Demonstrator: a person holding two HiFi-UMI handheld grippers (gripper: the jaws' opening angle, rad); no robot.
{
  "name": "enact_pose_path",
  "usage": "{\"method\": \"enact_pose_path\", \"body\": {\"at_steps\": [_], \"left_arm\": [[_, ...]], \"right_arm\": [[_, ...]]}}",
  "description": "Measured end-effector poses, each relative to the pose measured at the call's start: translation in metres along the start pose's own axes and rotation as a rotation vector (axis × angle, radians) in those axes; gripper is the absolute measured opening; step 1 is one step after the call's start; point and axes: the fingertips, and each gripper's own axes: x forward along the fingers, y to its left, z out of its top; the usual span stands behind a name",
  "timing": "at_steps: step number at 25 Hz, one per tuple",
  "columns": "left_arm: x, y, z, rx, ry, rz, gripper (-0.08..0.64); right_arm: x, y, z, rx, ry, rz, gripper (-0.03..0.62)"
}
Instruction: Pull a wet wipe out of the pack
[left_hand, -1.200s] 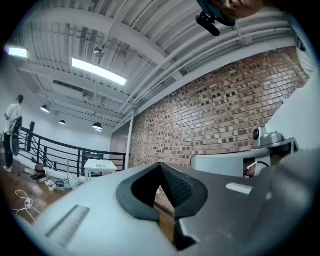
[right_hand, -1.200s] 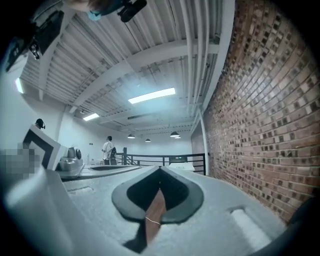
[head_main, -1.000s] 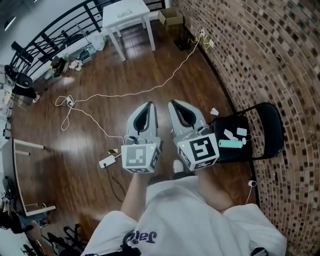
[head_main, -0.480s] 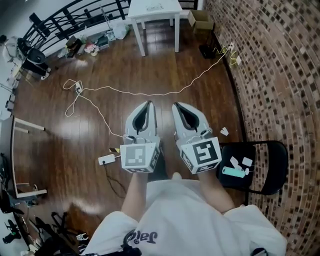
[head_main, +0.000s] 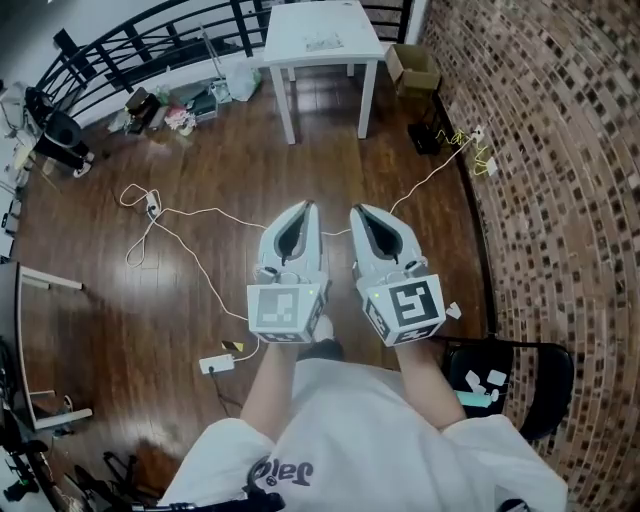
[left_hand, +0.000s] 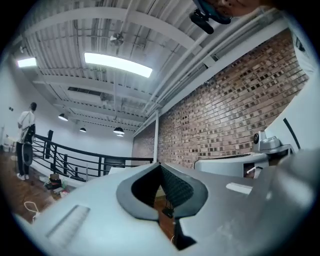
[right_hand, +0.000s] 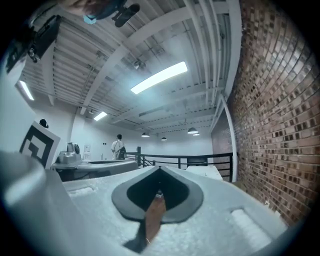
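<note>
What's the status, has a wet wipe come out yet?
Left gripper and right gripper both shut, empty, held level. No wipe pulled; pack not identifiable from here. White cable lies across the floor before the white table.

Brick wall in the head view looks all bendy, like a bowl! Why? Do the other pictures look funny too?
Head view: the wide lens bows the brick wall into a curve. Left gripper view: the ceiling light glares plain white, and the picture's corners go black. Right gripper view: the same round black edge, and the wall curves there too.
</note>
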Motion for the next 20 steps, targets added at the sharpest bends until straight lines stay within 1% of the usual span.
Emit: {"method": "enact_pose_path", "body": {"at_steps": [4, 6, 9, 12, 16, 18, 20], "left_arm": [[0.052, 0.037, 0.005, 0.003, 0.001, -0.023, 0.015], [0.068, 0.056, -0.004, -0.009, -0.006, -0.027, 0.015], [0.097, 0.083, -0.012, -0.017, -0.021, -0.014, 0.015], [0.140, 0.095, -0.023, -0.016, -0.008, -0.015, 0.015], [0.206, 0.111, -0.038, -0.007, 0.015, 0.004, 0.015], [0.231, 0.126, -0.042, -0.004, 0.013, 0.024, 0.015], [0.258, 0.140, -0.036, -0.003, 0.004, 0.048, 0.015]], "right_arm": [[0.065, -0.024, 0.006, 0.005, -0.005, -0.029, -0.009], [0.089, -0.033, 0.007, 0.006, -0.002, -0.041, -0.009], [0.120, -0.049, 0.002, 0.004, 0.012, -0.050, -0.009], [0.152, -0.080, -0.009, 0.017, 0.027, -0.057, -0.009], [0.207, -0.122, -0.022, 0.035, 0.039, -0.027, -0.009], [0.235, -0.132, -0.021, 0.024, 0.029, 0.000, -0.009], [0.263, -0.144, -0.014, 0.008, 0.011, 0.027, -0.009]]}}
